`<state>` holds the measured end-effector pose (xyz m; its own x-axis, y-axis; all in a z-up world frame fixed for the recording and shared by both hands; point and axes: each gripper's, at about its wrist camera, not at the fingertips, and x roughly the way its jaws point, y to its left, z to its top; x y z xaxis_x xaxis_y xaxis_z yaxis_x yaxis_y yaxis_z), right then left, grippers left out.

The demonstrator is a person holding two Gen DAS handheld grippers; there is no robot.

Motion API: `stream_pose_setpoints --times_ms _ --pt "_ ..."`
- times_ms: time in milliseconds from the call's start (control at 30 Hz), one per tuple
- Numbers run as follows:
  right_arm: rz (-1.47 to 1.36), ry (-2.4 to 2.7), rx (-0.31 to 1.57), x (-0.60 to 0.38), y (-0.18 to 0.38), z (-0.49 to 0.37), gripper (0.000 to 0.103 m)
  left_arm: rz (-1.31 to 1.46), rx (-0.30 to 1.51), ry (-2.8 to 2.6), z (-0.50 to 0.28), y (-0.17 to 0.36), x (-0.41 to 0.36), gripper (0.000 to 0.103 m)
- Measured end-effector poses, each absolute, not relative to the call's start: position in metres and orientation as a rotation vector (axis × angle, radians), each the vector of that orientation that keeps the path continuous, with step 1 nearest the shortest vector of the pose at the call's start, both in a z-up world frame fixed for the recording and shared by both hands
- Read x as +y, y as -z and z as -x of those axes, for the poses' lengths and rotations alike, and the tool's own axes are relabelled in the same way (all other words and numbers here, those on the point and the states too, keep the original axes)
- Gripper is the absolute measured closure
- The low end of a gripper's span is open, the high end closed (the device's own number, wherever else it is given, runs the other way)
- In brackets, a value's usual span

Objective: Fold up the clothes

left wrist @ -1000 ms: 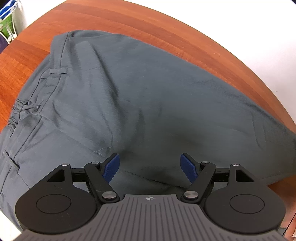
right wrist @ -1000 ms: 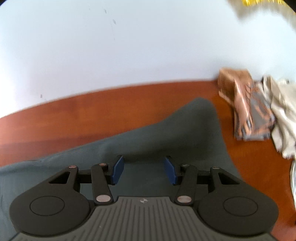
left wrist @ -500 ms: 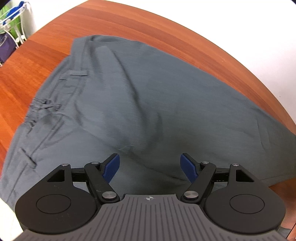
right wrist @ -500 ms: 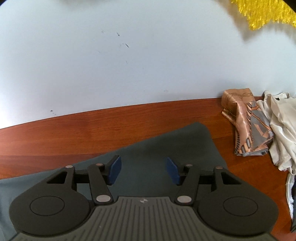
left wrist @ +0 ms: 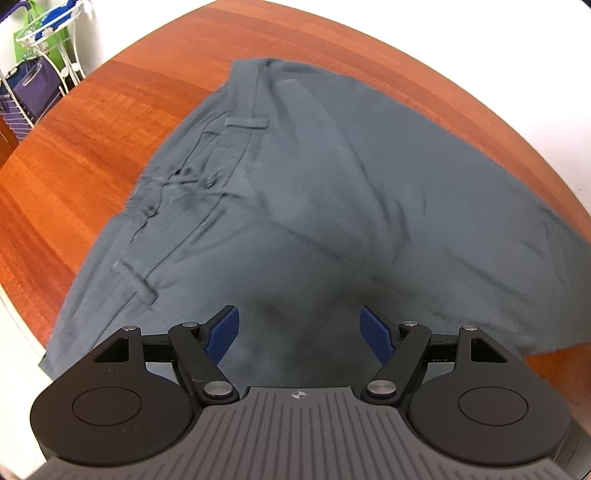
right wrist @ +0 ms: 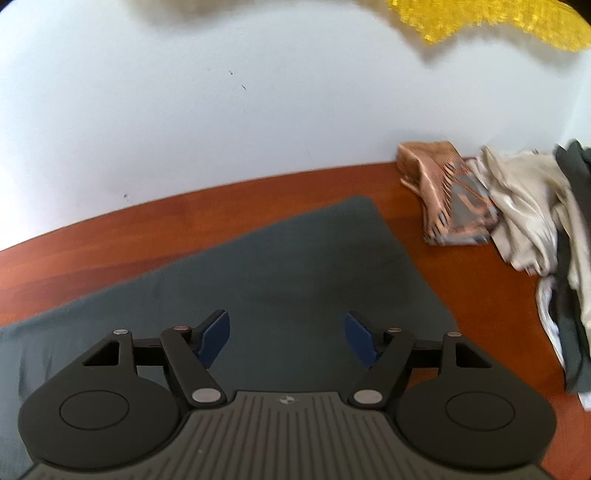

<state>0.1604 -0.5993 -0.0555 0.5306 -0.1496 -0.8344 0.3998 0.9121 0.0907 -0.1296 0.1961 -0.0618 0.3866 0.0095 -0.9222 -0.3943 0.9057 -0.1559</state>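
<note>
A pair of grey-green trousers [left wrist: 332,206] lies spread flat on the reddish-brown wooden table [left wrist: 92,147], its matte woven cloth creased in soft diagonal ridges. The waistband end, with belt loops, a small button and a gathered elastic section, points toward the table's far left edge, and the leg runs off to the right. The left gripper [left wrist: 299,330] hovers above the trousers with its blue ribbed pads spread wide and nothing between them. In the right wrist view the trouser leg's squared hem end [right wrist: 354,221] lies on the same glossy wood near the pale wall. The right gripper [right wrist: 287,338] hangs above that leg, its jaws opening, the cloth below them and not pinched. To the right of the hem sits a folded copper-and-grey patterned cloth [right wrist: 454,199], and just beyond it a rumpled heap of cream satin [right wrist: 524,206] and dark garments [right wrist: 576,266]. A fringed yellow fabric [right wrist: 498,18] hangs above, against the wall.
</note>
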Motion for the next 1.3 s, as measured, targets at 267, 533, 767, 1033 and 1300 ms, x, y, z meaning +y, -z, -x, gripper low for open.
stream_pose_setpoints --times_ms 267,533,767,1033,1300 --pt "-0.298 0.345 0.95 -0.569 0.039 -0.09 0.015 0.312 1.147 -0.202 0.158 0.066 0.207 0.029" --pt "-0.324 0.389 0.954 -0.529 0.034 -0.009 0.012 0.152 1.159 -0.068 0.189 0.073 0.217 0.029" --pt "-0.372 0.447 0.988 -0.488 0.047 0.064 0.012 -0.063 1.156 0.095 0.228 0.08 0.228 0.027" --pt "-0.424 0.491 1.012 -0.44 0.063 0.125 0.012 -0.282 1.12 0.271 0.263 0.089 0.25 0.027" --pt "-0.468 0.547 1.018 -0.405 0.073 0.174 0.012 -0.615 1.075 0.47 0.29 0.107 0.242 0.027"
